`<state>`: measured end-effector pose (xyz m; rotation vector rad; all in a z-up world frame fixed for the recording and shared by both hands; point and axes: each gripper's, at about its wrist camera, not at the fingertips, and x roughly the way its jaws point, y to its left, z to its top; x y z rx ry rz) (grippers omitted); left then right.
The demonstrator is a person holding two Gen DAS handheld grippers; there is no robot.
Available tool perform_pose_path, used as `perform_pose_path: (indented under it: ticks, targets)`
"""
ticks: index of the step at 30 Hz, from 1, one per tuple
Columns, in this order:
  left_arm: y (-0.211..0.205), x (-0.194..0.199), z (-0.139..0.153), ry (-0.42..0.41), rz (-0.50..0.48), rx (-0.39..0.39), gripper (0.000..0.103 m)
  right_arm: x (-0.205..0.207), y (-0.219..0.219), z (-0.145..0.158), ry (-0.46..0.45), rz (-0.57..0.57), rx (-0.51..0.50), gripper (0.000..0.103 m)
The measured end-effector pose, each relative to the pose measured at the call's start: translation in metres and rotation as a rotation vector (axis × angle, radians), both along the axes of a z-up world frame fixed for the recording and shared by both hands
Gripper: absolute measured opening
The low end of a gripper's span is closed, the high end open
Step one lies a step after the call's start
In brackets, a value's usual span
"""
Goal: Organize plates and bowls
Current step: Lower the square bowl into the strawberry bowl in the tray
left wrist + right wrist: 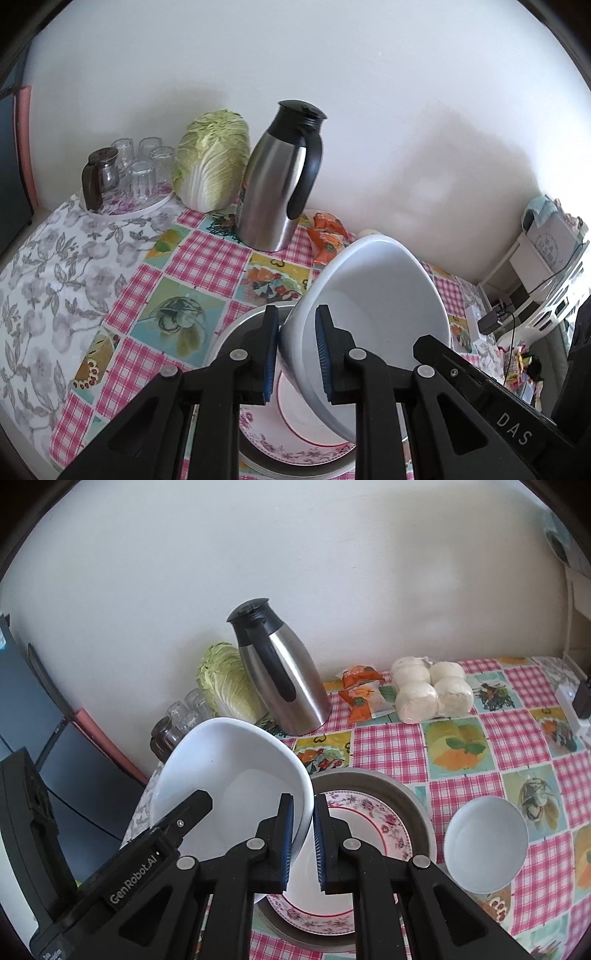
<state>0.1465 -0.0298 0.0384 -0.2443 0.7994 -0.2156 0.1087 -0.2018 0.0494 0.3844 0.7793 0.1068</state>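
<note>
Bowl (373,306), big and white, held tilted above the floral plate (295,443), which sits inside a metal basin (243,325) near the front edge of the table (207,258). Both grippers pinch the bowl's rim from opposite sides. Left gripper (297,354): jaws narrowed onto the rim, one blue pad inside the bowl, one outside. Right gripper (303,843): jaws nearly closed, clamped on the rim's other side, one pad in and one out. Small white bowl (485,842) stands upright on the table just right of the basin, apart from it. Steel thermos jug (284,675) stands toward the back edge by the wall, napa cabbage (212,162) just beside it on the left. Tray of upturned glasses (144,166) in the back left corner. Orange snack packets (360,694) and bagged steamed buns (430,688) lie along the back edge right of the jug.
</note>
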Motion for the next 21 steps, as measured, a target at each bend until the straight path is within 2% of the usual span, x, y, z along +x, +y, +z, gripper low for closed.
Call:
perform_pose_path:
  ticks: [8,13,21]
  targets:
    - [-0.024,0.001,-0.007,0.025,-0.033,0.031,0.021,-0.009,-0.023,-0.004,-0.003,-0.016,0.033,0.012]
    - [-0.038,0.0,-0.014,0.04,-0.041,0.08,0.021,-0.011,-0.031,-0.016,0.031,-0.023,0.044,0.012]
    - [-0.045,0.003,-0.028,0.086,-0.056,0.092,0.021,-0.01,-0.039,-0.027,0.069,-0.035,0.051,0.012]
